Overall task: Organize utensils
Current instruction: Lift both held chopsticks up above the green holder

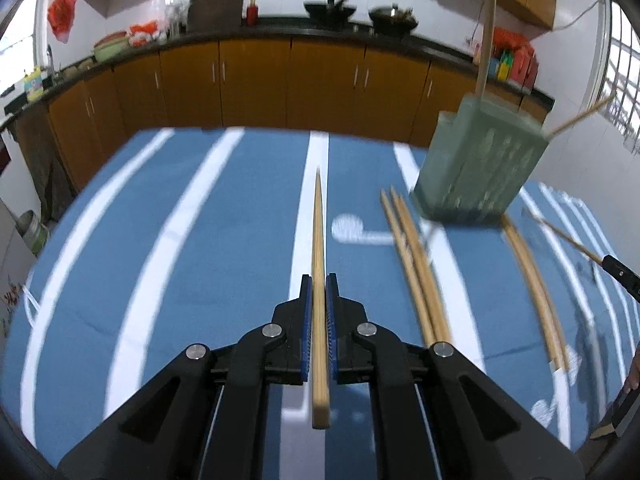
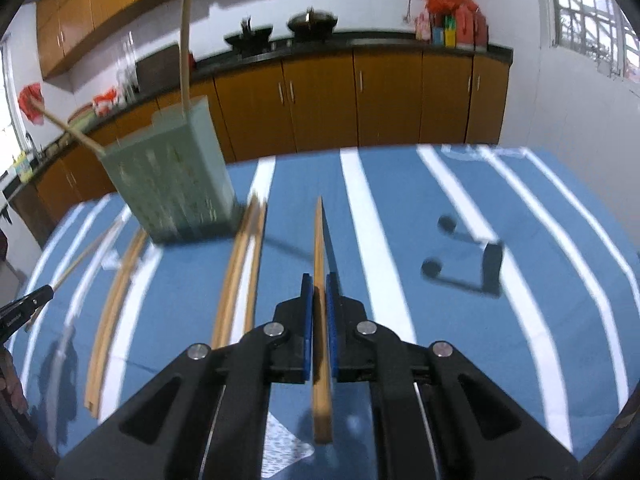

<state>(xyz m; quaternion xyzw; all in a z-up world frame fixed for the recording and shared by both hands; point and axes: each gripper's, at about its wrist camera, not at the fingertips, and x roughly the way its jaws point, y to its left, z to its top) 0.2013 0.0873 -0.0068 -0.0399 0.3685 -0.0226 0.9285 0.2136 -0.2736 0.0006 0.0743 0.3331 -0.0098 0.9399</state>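
Gripping one chopstick each, both hand-held grippers; green holder nearby

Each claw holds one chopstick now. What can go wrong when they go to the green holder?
The left claw and right claw grip each chopstick near its thick end, so a long tip could swing. The green holder looks tilted; a bump might topple it. Loose chopsticks lie beside its base.

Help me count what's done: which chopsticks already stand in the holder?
Two: one upright chopstick and one leaning chopstick, both poking out of the green holder. The others lie on the cloth or sit in the grippers.
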